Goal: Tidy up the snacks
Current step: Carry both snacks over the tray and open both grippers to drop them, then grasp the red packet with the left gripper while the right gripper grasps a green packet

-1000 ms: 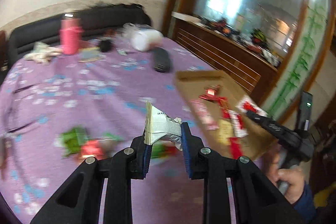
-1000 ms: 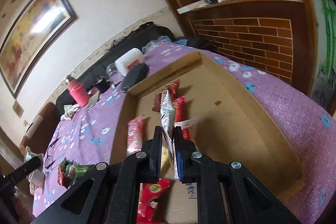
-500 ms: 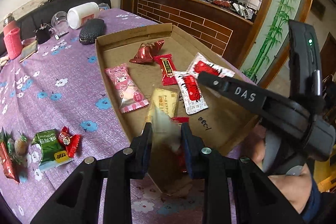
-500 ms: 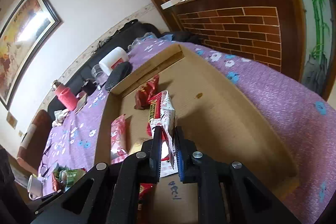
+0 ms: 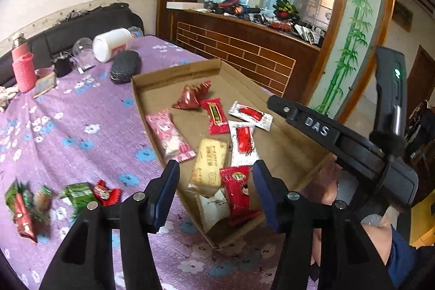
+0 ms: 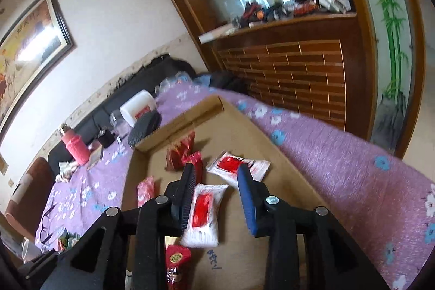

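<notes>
A shallow cardboard tray (image 5: 293, 154) (image 6: 244, 127) lies on the purple flowered tablecloth (image 5: 68, 121) and holds several snack packets. My left gripper (image 5: 216, 170) is open and empty above the tray's near corner, over a white packet (image 5: 213, 205), a red packet (image 5: 238, 192) and a yellow one (image 5: 209, 165). My right gripper (image 6: 217, 175) is open and empty over the tray, above a white-and-red packet (image 6: 202, 211); another such packet (image 6: 238, 167) lies beyond it. Several loose snacks (image 5: 78, 195) lie on the cloth left of the tray.
A pink bottle (image 5: 23, 67), a white jar on its side (image 5: 112, 44), a black case (image 5: 125, 67) and a glass (image 5: 81, 50) stand at the table's far end. A brick-pattern wooden counter (image 5: 244, 53) runs along the right.
Both grippers have opened and let go of their packets, which now lie in the tray. The left gripper swung from the loose snacks over to the tray.
</notes>
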`<state>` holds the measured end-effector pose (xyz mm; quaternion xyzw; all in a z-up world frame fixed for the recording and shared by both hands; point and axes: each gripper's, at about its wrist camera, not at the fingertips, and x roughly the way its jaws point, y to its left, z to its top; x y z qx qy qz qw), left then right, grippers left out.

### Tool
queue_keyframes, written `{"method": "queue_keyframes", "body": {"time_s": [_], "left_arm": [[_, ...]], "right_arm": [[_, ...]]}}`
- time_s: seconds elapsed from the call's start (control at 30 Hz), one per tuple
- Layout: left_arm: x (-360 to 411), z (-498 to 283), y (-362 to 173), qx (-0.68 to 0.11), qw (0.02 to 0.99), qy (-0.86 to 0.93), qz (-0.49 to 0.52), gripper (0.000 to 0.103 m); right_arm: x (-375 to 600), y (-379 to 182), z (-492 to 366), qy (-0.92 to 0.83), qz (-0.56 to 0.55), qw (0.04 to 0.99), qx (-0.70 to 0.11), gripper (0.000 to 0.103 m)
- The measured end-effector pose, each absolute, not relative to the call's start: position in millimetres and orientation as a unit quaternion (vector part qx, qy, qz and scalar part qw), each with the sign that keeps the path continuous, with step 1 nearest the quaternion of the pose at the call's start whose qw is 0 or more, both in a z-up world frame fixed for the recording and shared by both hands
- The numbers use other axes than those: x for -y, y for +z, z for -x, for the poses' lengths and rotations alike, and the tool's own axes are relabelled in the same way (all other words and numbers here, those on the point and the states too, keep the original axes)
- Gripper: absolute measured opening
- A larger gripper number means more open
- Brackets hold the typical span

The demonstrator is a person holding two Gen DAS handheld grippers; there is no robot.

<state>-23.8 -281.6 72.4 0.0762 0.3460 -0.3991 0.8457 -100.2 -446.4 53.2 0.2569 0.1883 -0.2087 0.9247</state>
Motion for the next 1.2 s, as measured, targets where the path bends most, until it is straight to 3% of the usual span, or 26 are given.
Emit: {"method": "queue_keyframes", "body": {"time_s": [0.17, 0.33, 0.43, 0.5, 0.57, 0.93, 1.13, 1.2], "left_arm": [[265, 16, 87, -0.35, 0.859, -0.368, -0.067, 0.056], [232, 8, 101, -0.342, 0.876, -0.333, -0.066, 0.064], [202, 3, 106, -0.329, 0.891, -0.303, -0.071, 0.066], [179, 0, 109, -0.31, 0.906, -0.278, -0.078, 0.069], [154, -6, 111, -0.288, 0.923, -0.244, -0.076, 0.073], [36, -70, 109, -0.31, 0.942, -0.111, 0.064, 0.074], [33, -73, 105, -0.323, 0.941, -0.09, 0.046, 0.074], [34, -75, 104, -0.332, 0.937, -0.096, 0.047, 0.074]], "right_arm": [[435, 55, 92, -0.176, -0.235, 0.937, -0.19, 0.034], [404, 55, 81, -0.128, -0.173, 0.955, -0.206, 0.034], [380, 59, 79, -0.119, -0.112, 0.966, -0.199, 0.047], [368, 62, 81, -0.126, -0.079, 0.97, -0.193, 0.067], [360, 64, 83, -0.13, -0.055, 0.973, -0.185, 0.076], [337, 76, 87, -0.1, -0.059, 0.977, -0.181, 0.079], [305, 107, 93, -0.064, -0.038, 0.984, -0.159, 0.08], [290, 113, 88, -0.045, -0.013, 0.986, -0.16, 0.091]]}}
